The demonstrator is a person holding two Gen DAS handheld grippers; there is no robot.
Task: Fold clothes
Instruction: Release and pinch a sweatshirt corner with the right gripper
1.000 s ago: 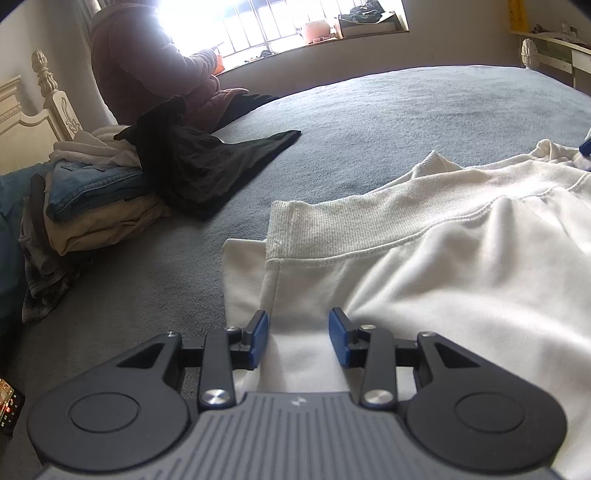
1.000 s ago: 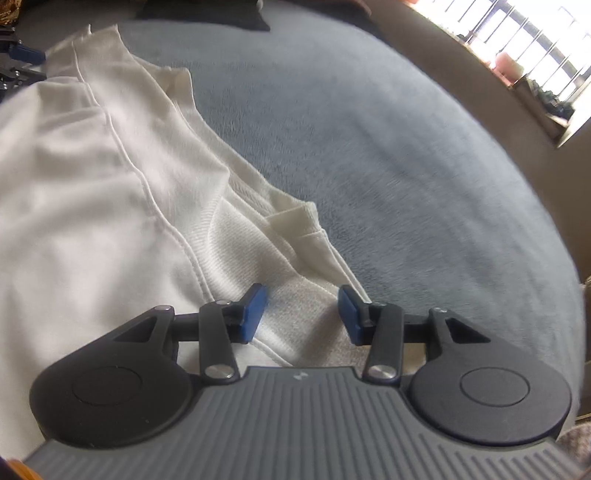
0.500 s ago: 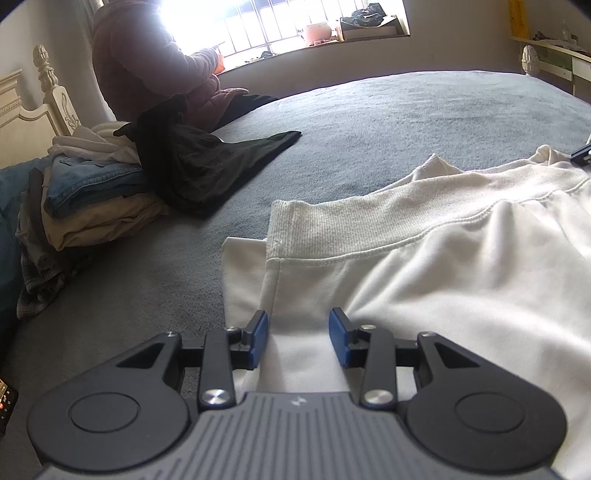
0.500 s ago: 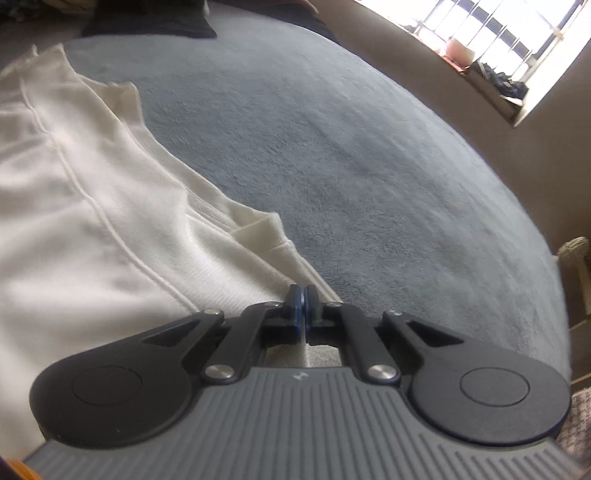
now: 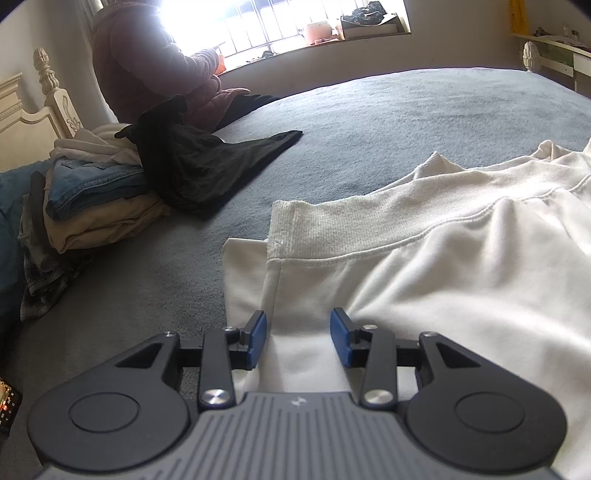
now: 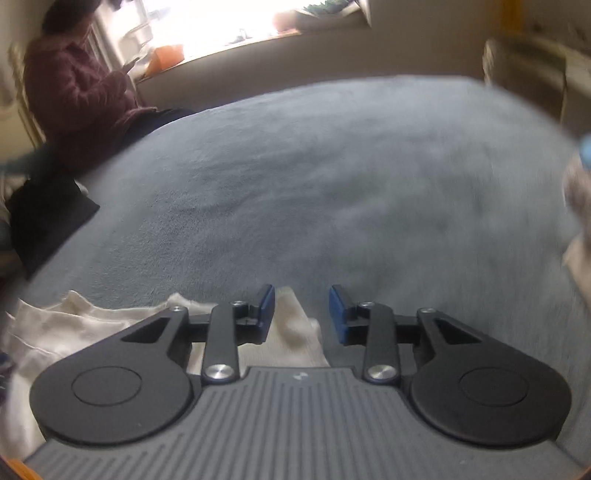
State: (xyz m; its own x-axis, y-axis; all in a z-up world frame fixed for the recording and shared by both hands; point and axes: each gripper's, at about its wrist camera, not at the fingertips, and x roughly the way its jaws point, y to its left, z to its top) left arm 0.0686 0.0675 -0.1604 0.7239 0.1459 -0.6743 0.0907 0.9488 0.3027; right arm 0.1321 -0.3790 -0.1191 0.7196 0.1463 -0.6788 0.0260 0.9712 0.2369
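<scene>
A wide bed covered in a grey-blue fleecy blanket (image 5: 388, 122) fills the room's middle, under a bright barred window (image 5: 280, 22) whose sill carries a few small things too washed out by glare to name. A cream carved headboard with a knobbed post (image 5: 44, 99) stands at the left edge of the left wrist view. Beside it a person in a dark red quilted jacket (image 5: 147, 74) sits on the bed's far side. Near that person is a stack of folded clothes (image 5: 92, 199) (denim on top of beige pieces), with a loose black garment (image 5: 207, 162) draped against it.

The cream-white sweatshirt with a ribbed hem (image 5: 424, 266) lies spread on the blanket, nearest the cameras. The left gripper (image 5: 298, 338) has its blue pads partly apart, astride a fold of the sweatshirt's edge, the pads not pressing on it. The right gripper (image 6: 302, 314) (its view blurred) has just been opening; its pads stand partly apart with a corner of the sweatshirt (image 6: 291, 325) lying between them, not pinched.
</scene>
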